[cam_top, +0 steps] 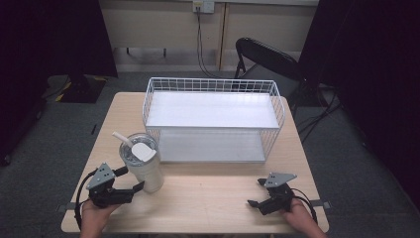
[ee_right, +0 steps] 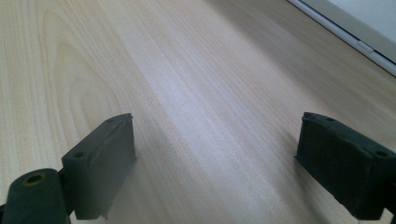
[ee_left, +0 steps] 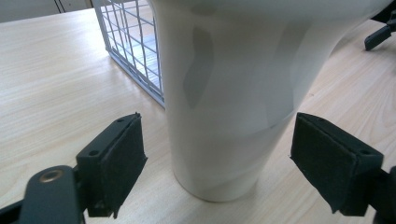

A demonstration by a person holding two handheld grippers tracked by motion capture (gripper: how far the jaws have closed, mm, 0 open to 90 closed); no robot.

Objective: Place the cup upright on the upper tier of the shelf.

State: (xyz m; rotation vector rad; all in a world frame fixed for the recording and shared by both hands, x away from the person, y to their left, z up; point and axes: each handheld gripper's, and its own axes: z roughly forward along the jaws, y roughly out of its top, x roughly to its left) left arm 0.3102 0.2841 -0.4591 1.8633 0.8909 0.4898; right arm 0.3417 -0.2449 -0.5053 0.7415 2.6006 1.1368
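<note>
My left claw (cam_top: 131,179) sits by the near left corner of the surface (cam_top: 208,198), its jaws spread wide on either side of a cream tumbler (ee_left: 233,93) without touching it. My right claw (cam_top: 256,192) rests near the near right corner, jaws apart over bare wood. The tumbler stands upright, lid and straw (cam_top: 122,139) on top. Beyond it, toward the far edge, stands a white wire basket (cam_top: 214,85) with 2 shelves.

We see a cream tumbler (cam_top: 147,171) with white straw (cam_top: 122,139), on a pale woodgrain table (cam_top: 208,198). Wire basket (cam_top: 213,119) is white, grid-patterned. Gripper pads (ee_left: 119,158) black, floor (cam_top: 34,163) grey.
</note>
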